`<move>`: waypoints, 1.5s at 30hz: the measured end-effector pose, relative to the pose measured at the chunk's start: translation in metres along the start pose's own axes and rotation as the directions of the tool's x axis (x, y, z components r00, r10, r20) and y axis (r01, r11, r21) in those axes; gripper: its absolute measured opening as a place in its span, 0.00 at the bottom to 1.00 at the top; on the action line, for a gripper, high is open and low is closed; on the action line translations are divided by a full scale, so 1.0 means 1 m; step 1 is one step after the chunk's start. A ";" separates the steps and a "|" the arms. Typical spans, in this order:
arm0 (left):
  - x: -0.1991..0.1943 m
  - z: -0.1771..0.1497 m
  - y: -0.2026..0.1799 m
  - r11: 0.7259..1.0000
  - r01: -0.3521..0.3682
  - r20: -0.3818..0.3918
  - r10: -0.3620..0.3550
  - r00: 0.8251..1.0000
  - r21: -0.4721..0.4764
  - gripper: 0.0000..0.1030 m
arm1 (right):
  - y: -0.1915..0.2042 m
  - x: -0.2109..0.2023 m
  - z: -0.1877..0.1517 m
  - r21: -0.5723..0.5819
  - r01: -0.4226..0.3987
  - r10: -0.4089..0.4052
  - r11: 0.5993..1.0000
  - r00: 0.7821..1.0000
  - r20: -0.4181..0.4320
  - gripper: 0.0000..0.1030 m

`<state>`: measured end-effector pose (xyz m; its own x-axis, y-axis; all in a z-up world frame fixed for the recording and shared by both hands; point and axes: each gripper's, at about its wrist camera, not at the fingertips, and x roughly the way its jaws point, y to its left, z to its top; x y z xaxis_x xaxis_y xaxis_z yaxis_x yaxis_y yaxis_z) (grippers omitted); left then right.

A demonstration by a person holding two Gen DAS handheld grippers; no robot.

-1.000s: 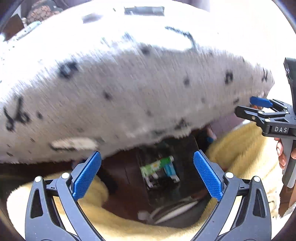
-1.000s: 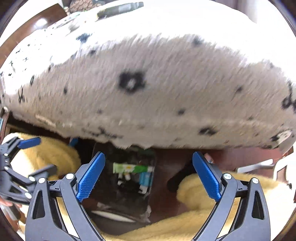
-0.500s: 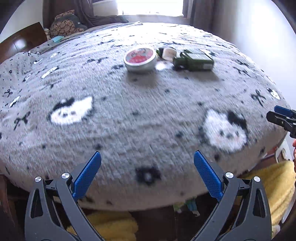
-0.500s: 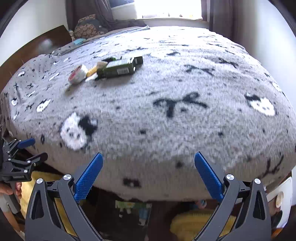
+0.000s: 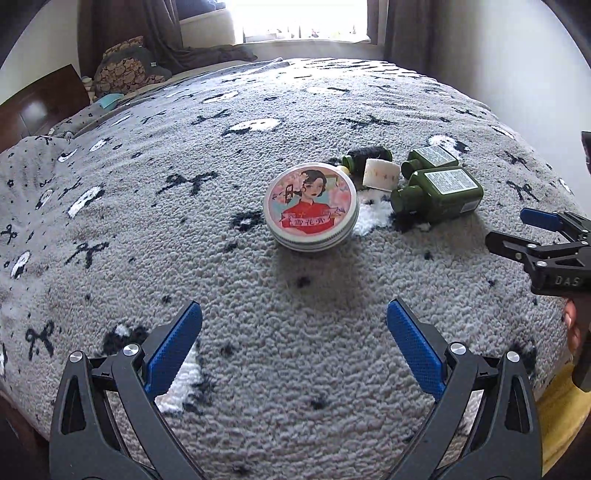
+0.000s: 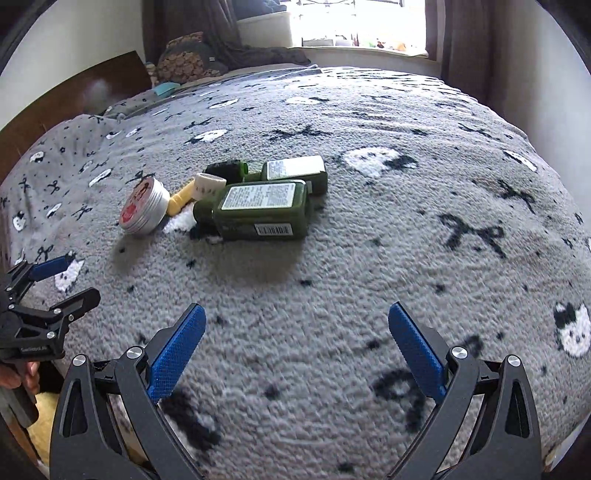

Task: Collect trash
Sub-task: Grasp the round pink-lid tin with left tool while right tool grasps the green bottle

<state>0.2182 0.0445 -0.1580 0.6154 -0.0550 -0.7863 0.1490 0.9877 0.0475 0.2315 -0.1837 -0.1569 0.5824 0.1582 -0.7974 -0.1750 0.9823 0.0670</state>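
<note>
A small heap of trash lies on the grey patterned bed blanket [image 5: 184, 258]. A round tin with a pink portrait lid [image 5: 311, 205] is nearest my left gripper [image 5: 294, 332], which is open and empty, short of it. Two dark green bottles [image 5: 437, 192] [image 5: 430, 158], a white tape roll [image 5: 381, 174] and a dark spool [image 5: 366, 156] lie behind and right of the tin. In the right wrist view the near green bottle [image 6: 258, 208], the tin [image 6: 143, 209], the tape roll [image 6: 209, 185] and a yellow tube [image 6: 181, 197] lie ahead left of my open, empty right gripper [image 6: 295, 332].
The blanket [image 6: 406, 221] covers the whole bed. A dark wooden headboard [image 5: 33, 107] and pillows [image 5: 125, 70] are at the far left, a window [image 5: 303, 18] beyond. Yellow fabric [image 5: 561, 413] shows below the bed's near edge. Each gripper appears at the other view's side.
Both grippers have risen from under the bed's edge, where a dark bin sat between yellow fabric, to above the blanket and moved forward toward the trash heap. Both stay open.
</note>
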 end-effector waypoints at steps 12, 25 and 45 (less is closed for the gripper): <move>0.037 0.030 0.005 1.000 0.022 -0.023 -0.022 0.999 -0.014 0.92 | 0.015 0.058 0.056 -0.085 -0.007 0.003 0.996 0.999 -0.043 0.97; 0.068 0.062 0.000 0.998 0.054 -0.025 -0.055 0.998 -0.022 0.89 | 0.023 0.068 0.080 -0.142 -0.114 0.106 0.983 0.992 -0.065 0.62; -0.031 0.020 -0.048 0.993 0.115 0.082 -0.115 0.990 0.013 0.64 | -0.004 -0.012 0.012 -0.118 -0.019 0.022 0.993 0.999 0.030 0.50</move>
<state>0.2071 -0.0045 -0.1234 0.6551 -0.1804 -0.7337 0.2287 0.9729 -0.0351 0.2343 -0.1880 -0.1403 0.6016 0.1831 -0.7775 -0.2782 0.9605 0.0110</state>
